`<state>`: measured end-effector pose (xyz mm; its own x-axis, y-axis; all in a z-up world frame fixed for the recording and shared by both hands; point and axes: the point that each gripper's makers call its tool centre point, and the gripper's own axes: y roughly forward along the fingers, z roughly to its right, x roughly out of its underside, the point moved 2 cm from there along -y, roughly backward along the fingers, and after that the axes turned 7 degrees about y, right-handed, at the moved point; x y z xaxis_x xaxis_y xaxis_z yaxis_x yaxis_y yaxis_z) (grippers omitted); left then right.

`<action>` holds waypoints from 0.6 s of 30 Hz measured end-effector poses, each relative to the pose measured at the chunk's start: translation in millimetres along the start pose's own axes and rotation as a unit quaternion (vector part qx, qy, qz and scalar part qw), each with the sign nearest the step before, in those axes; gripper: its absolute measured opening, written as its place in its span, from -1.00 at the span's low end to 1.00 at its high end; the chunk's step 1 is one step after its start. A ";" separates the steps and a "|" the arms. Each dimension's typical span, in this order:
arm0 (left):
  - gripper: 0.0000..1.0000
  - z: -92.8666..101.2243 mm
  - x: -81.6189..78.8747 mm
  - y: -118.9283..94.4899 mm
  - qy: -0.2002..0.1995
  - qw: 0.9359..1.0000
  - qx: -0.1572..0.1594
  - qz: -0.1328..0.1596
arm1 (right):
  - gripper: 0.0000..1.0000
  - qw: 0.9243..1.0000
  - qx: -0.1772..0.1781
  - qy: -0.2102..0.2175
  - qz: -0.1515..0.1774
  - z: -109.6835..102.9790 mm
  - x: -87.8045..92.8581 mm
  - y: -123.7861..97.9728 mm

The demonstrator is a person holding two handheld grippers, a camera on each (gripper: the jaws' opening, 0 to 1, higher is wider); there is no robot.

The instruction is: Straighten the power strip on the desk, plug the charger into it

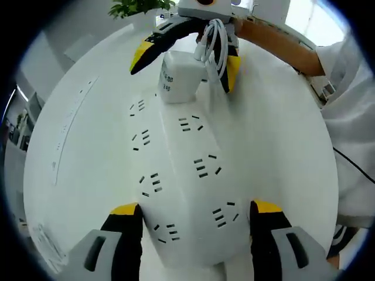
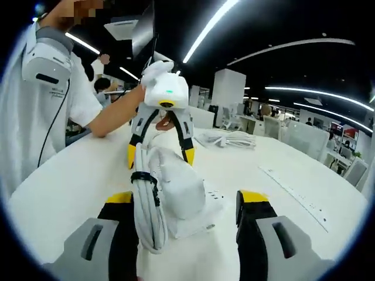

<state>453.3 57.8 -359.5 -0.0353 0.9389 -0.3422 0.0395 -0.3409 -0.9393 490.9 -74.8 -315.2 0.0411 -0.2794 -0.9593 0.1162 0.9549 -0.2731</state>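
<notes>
Left gripper [image 1: 193, 219]: jaws apart, one on each side of the near end of the power strip [image 1: 187, 175], yellow tips close to its side edges; contact cannot be confirmed. Right gripper [image 2: 184, 205]: jaws apart, flanking the charger [image 2: 179, 187] without a visible clamp. The charger stands upright on the far end of the power strip, with its bundled white cable [image 2: 146, 205] hanging along one side. The strip lies flat on the white desk [image 1: 281, 129], away from its edges. A second coiled cable [image 2: 231, 139] lies further across the desk.
</notes>
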 end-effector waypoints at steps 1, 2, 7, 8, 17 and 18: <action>0.51 -0.1 0.1 0.0 0.000 1.000 0.000 0.000 | 0.12 1.000 -0.013 0.004 0.004 -2.1 -2.0 1.6; 0.51 -0.1 0.1 0.0 0.000 1.000 0.000 0.000 | 0.04 1.000 -0.022 0.007 0.010 -3.0 -4.1 3.0; 0.51 -0.3 0.4 0.1 0.000 1.000 0.000 0.000 | -0.05 1.000 -0.029 0.010 0.008 2.2 -2.3 7.3; 0.51 -0.4 0.4 0.1 0.000 1.000 0.000 0.000 | -0.07 0.999 -0.031 0.013 0.007 2.2 -2.0 7.5; 0.51 -1.1 0.8 0.0 0.000 1.000 0.000 0.000 | -0.30 0.998 -0.059 0.007 0.006 -10.6 -5.2 9.9; 0.51 -1.2 0.9 -0.1 0.000 1.000 0.000 0.000 | -0.31 0.998 -0.059 0.001 0.006 -11.4 -6.0 10.4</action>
<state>454.5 58.7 -359.7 -0.0353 0.9392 -0.3417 0.0393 -0.3403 -0.9395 480.5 -62.1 -313.1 0.0403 -0.2673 -0.9628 -0.0025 0.9635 -0.2676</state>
